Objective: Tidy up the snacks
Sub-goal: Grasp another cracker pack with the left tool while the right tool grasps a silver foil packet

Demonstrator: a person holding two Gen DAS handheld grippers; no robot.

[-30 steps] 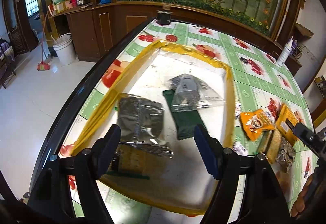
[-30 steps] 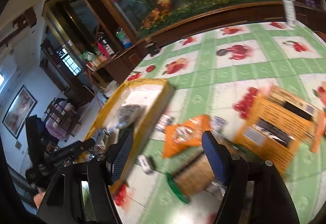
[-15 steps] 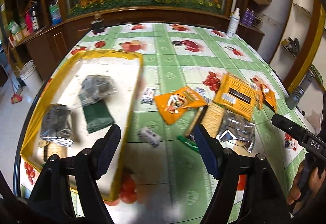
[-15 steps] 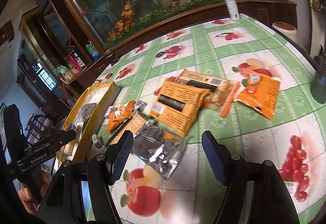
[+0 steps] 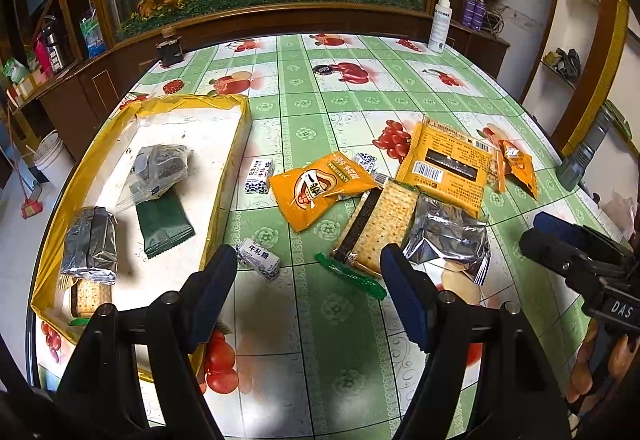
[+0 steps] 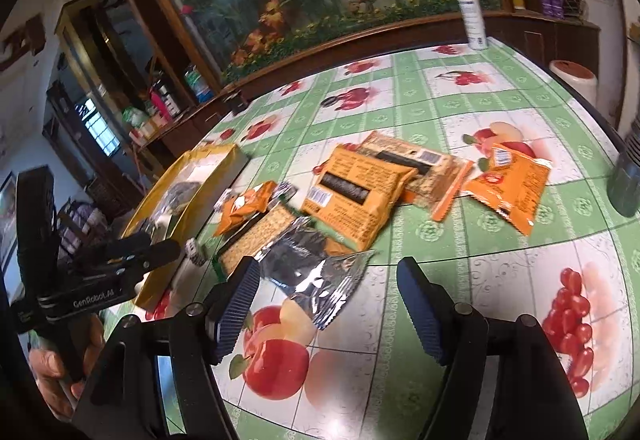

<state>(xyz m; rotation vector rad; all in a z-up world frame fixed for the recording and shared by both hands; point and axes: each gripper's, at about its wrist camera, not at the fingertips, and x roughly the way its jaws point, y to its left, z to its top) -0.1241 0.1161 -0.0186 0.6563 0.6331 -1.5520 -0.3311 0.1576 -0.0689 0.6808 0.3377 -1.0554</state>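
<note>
Cracker pack (image 5: 86,296) perhaps half hidden

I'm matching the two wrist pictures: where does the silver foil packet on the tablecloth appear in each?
Left wrist: silver foil packet right of centre, beside the right-hand fingertip.
Right wrist: silver foil packet low centre, between the fingertips, untouched.
Shared landmark: the cracker pack it partly overlaps.

Bare table (image 5: 344,372) lies open below the left claw (image 5: 308,292). Ahead, a cracker pack (image 5: 380,228) and silver packet (image 5: 448,240) overlap, crowding the middle; the yellow tray's wall (image 5: 224,192) blocks the left.
</note>
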